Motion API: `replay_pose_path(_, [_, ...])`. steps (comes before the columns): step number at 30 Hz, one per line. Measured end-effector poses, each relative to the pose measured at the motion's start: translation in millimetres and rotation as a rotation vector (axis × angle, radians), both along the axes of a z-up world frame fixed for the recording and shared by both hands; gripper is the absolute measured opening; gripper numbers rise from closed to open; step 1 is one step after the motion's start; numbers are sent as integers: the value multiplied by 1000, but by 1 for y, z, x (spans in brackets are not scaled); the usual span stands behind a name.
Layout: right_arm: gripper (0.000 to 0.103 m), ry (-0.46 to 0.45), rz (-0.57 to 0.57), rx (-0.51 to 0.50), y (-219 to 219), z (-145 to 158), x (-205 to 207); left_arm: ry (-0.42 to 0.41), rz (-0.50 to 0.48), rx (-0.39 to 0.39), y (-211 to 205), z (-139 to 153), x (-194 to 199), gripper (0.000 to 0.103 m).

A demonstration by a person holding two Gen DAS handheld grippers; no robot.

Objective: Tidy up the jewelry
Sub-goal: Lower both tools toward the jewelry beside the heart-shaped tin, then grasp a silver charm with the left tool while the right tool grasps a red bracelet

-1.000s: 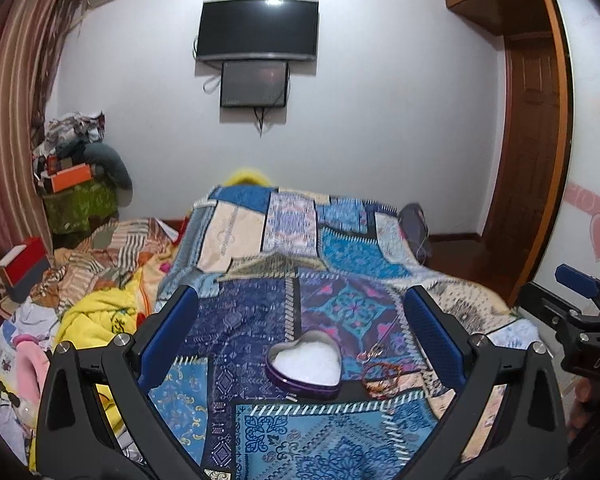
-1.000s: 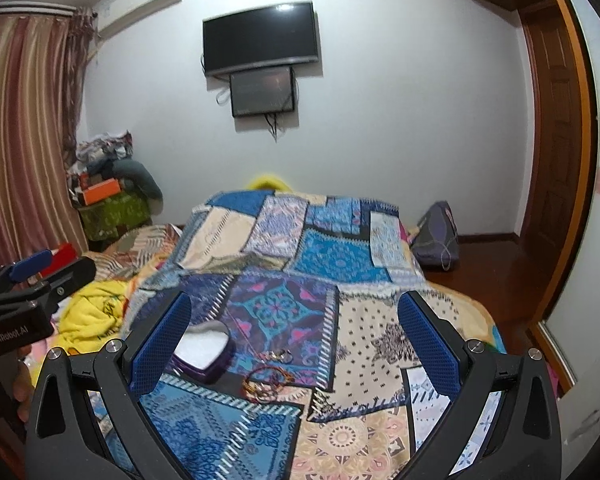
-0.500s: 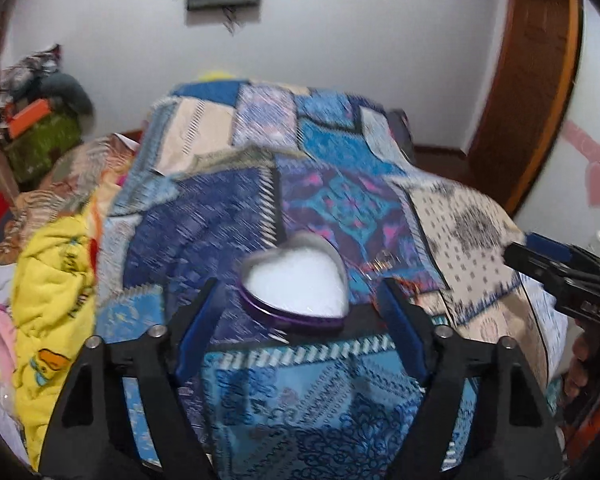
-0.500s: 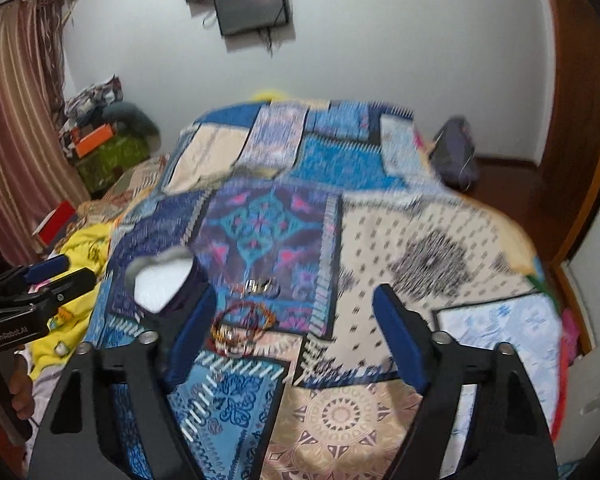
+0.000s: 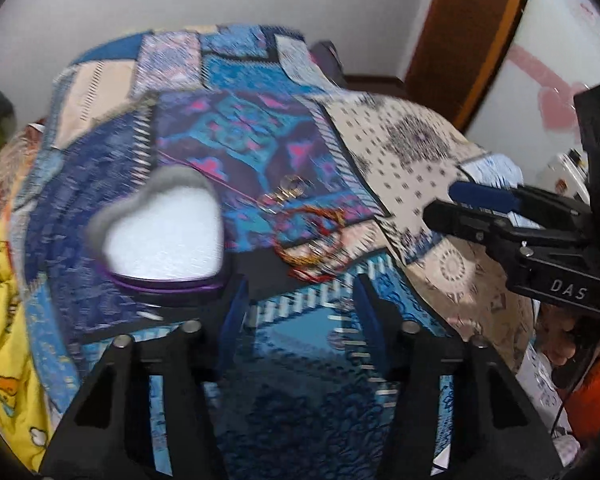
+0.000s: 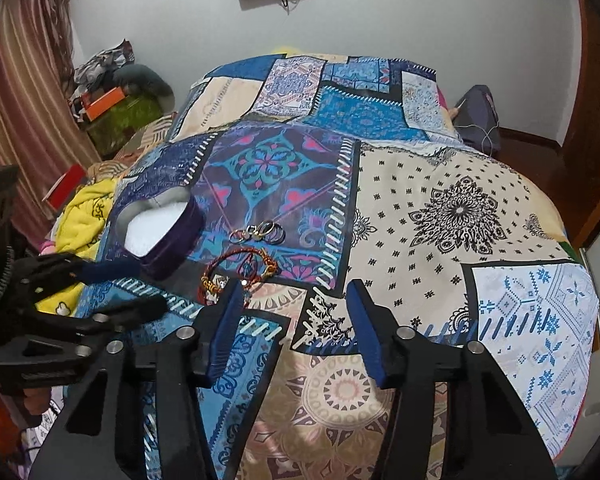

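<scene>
Both grippers have dipped toward the bedspread [image 6: 440, 208], the left gripper [image 5: 300, 312] and right gripper [image 6: 296, 320] closing on nothing, with the heart-shaped box [image 6: 160, 228] at ten o'clock and the bracelet [image 6: 240, 268] and rings [image 6: 258, 234] at eleven, all untouched

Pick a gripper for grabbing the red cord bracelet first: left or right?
Right, probably. The right gripper has the red cord bracelet just beyond its left fingertip; the left gripper sits nearer the heart-shaped box. Both sets of jaws are closing on nothing.

Even indoor light, left wrist view motion-blurred, fisheye-curved dark corners
</scene>
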State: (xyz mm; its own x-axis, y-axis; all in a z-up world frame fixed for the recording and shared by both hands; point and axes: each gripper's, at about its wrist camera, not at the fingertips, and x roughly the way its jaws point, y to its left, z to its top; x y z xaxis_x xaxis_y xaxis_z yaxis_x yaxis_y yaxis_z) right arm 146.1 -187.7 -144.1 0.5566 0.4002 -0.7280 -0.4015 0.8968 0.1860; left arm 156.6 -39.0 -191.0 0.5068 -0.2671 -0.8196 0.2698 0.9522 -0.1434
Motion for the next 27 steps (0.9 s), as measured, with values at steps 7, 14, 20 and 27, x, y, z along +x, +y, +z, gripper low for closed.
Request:
replay_pose_path(7, [47, 9, 7, 9, -5, -4, 0, 94, -74, -19, -19, -26, 8, 31])
replay_pose_path(14, [47, 47, 27, 17, -2, -14, 4, 72, -75, -14, -24, -33, 9, 12])
replay_pose_path(20, [47, 72, 62, 31, 7, -21, 5, 47, -61, -14, -19, -32, 7, 12])
replay_pose_path(27, [44, 107, 104, 33, 25, -33, 12, 4, 12, -23, 2, -19, 7, 12])
